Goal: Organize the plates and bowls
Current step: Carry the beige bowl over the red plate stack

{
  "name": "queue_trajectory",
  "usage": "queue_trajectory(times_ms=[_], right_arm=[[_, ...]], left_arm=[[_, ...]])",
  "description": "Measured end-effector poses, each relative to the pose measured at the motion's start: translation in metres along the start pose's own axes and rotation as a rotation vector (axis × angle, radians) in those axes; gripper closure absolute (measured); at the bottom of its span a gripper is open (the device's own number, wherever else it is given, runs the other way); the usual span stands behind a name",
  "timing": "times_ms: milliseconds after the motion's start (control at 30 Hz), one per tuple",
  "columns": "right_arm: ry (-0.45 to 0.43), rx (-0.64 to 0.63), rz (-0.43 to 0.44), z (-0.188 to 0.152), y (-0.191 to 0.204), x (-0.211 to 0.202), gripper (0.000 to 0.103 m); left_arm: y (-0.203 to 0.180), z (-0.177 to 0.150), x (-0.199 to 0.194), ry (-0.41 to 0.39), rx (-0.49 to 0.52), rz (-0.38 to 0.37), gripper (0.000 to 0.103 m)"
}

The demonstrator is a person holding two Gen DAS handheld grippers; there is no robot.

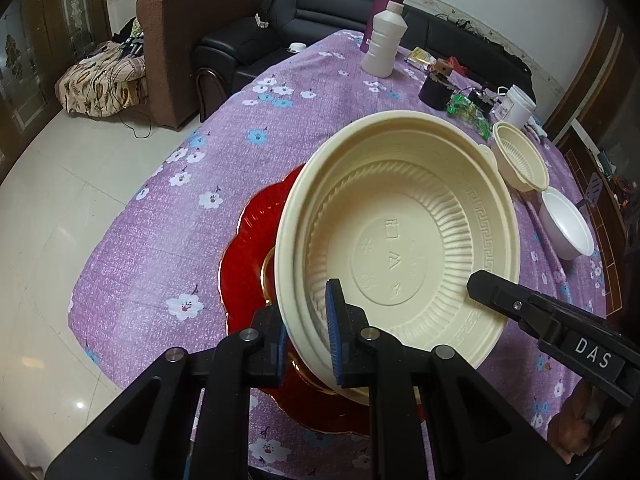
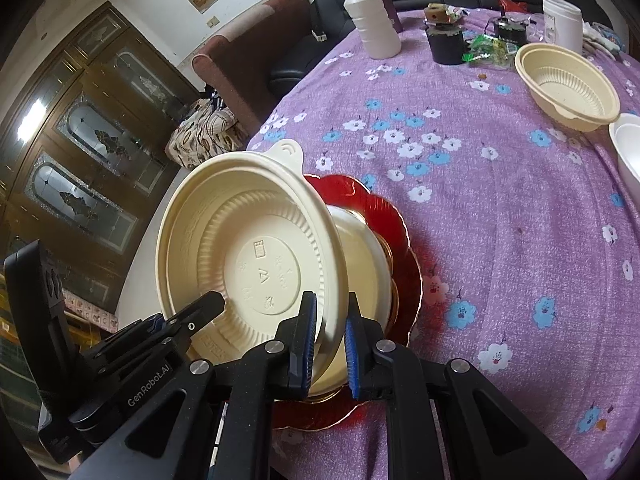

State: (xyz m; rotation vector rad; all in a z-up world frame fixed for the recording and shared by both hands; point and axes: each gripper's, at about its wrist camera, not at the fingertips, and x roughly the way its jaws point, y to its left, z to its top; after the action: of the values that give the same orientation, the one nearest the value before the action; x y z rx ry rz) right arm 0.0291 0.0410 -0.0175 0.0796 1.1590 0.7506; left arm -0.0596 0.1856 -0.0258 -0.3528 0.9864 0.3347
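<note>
Bowl (image 1: 400, 236) rim clamped in left gripper (image 1: 306, 336) and right gripper (image 2: 330, 344).

Both cameras ride just behind their own fingers and look steeply down and forward across the table (image 1: 168, 208). The left wrist view looks from the near left edge, very close to the cream bowl (image 1: 400, 236), toward the sofa (image 1: 320, 12). The right wrist view sits equally close on the bowl's other side. Both share the bowl, red plate (image 2: 404, 236), white bottle (image 2: 372, 24) and far clutter.
</note>
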Motion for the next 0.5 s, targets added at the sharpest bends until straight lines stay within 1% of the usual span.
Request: queue_trajectory(times_ms=[100,300,400,500], right_arm=[[0.012,0.007,0.002,-0.0009,-0.0032,0.0026,0.090],[0.018,0.011,0.001,-0.0012,-0.0047,0.0029,0.090],[0.021,0.010,0.009,-0.0012,-0.0035,0.0029,0.086],[0.021,0.007,0.010,-0.0001,-0.0026,0.0031,0.087]], left_arm=[[-0.0002,-0.0010,0.0039,0.016,-0.001,0.000,0.088],[-0.0022,-0.0013,0.0033,0.017,0.006,0.000,0.088],[-0.0012,-0.0005,0.0043,0.024,0.000,-0.001,0.088],[-0.0008,-0.0004,0.0047,0.026,-0.004,0.000,0.088]])
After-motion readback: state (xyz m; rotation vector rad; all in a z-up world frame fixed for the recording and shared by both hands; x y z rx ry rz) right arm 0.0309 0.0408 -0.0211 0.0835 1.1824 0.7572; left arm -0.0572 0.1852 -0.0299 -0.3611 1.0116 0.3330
